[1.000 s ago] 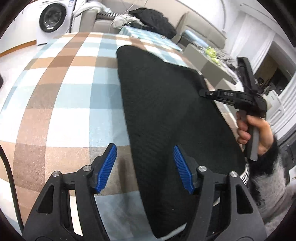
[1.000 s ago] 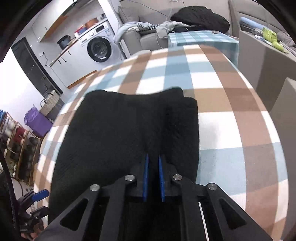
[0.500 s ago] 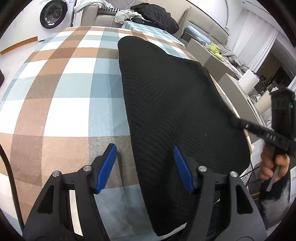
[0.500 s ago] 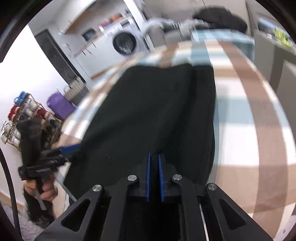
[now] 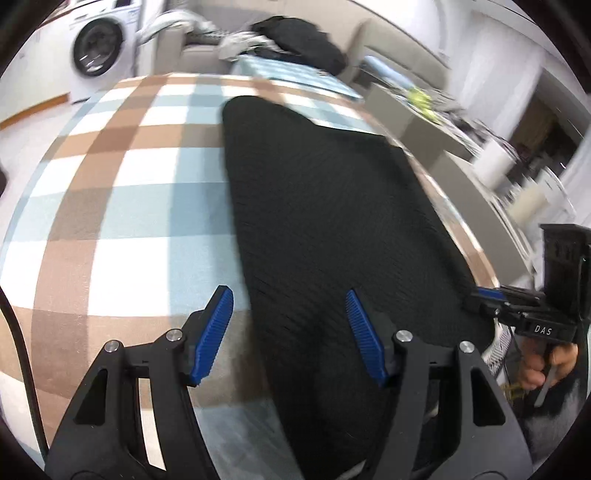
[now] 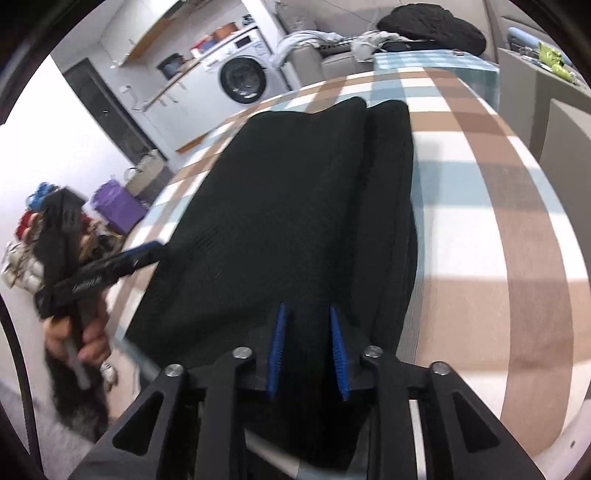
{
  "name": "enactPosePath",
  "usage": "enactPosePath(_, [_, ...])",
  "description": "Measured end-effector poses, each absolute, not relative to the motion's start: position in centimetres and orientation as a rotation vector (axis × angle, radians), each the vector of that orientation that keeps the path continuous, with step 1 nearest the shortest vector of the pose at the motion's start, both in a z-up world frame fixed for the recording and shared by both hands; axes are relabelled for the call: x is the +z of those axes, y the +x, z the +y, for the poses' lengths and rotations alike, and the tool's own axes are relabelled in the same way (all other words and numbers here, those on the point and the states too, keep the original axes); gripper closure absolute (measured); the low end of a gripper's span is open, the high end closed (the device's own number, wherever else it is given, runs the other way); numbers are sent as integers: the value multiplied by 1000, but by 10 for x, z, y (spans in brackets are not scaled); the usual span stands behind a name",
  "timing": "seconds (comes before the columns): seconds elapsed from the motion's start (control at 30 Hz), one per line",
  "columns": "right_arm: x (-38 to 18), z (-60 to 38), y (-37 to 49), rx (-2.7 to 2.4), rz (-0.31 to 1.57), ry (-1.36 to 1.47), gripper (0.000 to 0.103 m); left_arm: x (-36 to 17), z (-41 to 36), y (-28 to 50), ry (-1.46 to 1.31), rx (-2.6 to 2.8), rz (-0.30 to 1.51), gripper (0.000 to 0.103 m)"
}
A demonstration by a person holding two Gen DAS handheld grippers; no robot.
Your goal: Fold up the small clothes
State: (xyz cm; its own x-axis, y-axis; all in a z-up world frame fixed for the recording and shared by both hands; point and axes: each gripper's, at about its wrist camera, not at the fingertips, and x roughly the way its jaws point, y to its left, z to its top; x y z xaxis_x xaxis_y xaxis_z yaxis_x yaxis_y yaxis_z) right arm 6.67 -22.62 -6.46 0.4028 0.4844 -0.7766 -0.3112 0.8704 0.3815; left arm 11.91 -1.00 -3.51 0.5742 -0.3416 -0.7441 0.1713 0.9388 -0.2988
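Observation:
A black knit garment (image 5: 325,229) lies lengthwise on the checked tablecloth (image 5: 122,192); it also shows in the right wrist view (image 6: 288,206), with a folded strip along its right side. My left gripper (image 5: 290,299) is open over the garment's near left edge, holding nothing. My right gripper (image 6: 307,314) is partly open over the garment's near end; the cloth lies between and under its jaws. In the left wrist view the right gripper (image 5: 487,297) sits at the garment's right edge. In the right wrist view the left gripper (image 6: 147,253) sits at its left edge.
A washing machine (image 6: 243,79) and a sofa with piled clothes (image 6: 432,26) stand beyond the table. A grey cabinet (image 5: 436,136) is along the table's right side. A purple bag (image 6: 118,206) and shelves are on the floor to the left.
My right gripper was shut on the garment's near end and has now opened partly. It dropped back toward the near right edge. My left gripper stayed open.

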Motion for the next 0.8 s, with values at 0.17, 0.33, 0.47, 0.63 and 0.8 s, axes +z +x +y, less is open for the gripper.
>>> enactPosePath(0.17, [-67,-231,41,565,1007,157,67,-34,-36,92,-149,-403,912,41])
enactPosePath(0.33, [-53,-232,41,563,918,84,96,-44,-59,74,-38,-467,937,41])
enactPosePath(0.47, [-67,-234,49,518,1006,48,96,-50,-67,63,43,-474,949,41])
enactPosePath(0.63, [-61,-237,48,479,995,65,87,-49,-65,54,71,-478,955,41])
enactPosePath(0.8, [-57,-259,65,392,953,218,59,-36,-35,58,-86,-451,918,41])
